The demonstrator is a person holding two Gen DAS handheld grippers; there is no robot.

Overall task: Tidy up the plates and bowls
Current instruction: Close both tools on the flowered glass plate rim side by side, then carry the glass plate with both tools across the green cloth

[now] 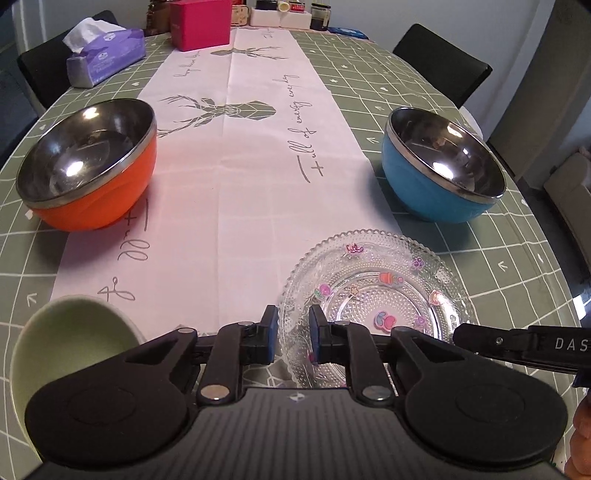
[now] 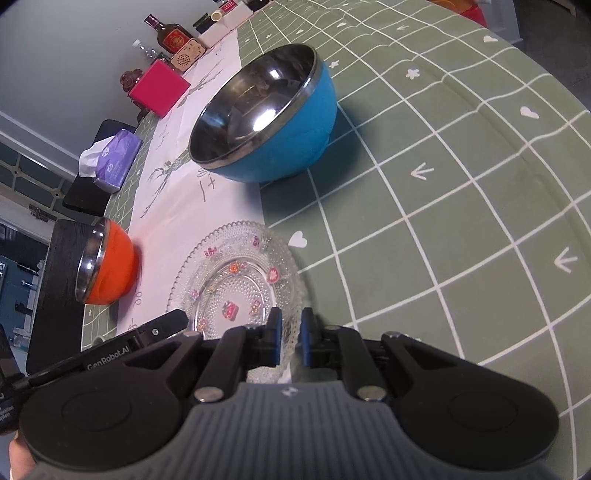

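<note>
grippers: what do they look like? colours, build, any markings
Both alike: the left gripper and right gripper have black linkage arms with silver pivot pins, round black side housings, a ribbed grey centre body and blue pads. White lettering on the sides: "GenRobot.AI" on the left, "DAS" on the right. No cables visible.

Three bowls stand on the desk [image 1: 443, 74]: one orange bowl [image 1: 88, 166] on the left, one blue bowl [image 1: 439, 170] on the right, and one pale green bowl [image 1: 70, 332] at the near left edge. There is one glass plate [image 1: 376, 291], near and right of centre, with small coloured stickers on it. One white cloth runner [image 1: 236, 155] lies down the middle. At the far end are one tissue box [image 1: 105, 55], one pink box [image 1: 201, 24] and one dark bottle with a red label [image 2: 171, 35]. Two black chairs show, one far left [image 1: 44, 74] and one far right [image 1: 443, 61]. Two claws are in view, the left claw [image 1: 293, 334] and the right claw [image 2: 291, 341].
</note>
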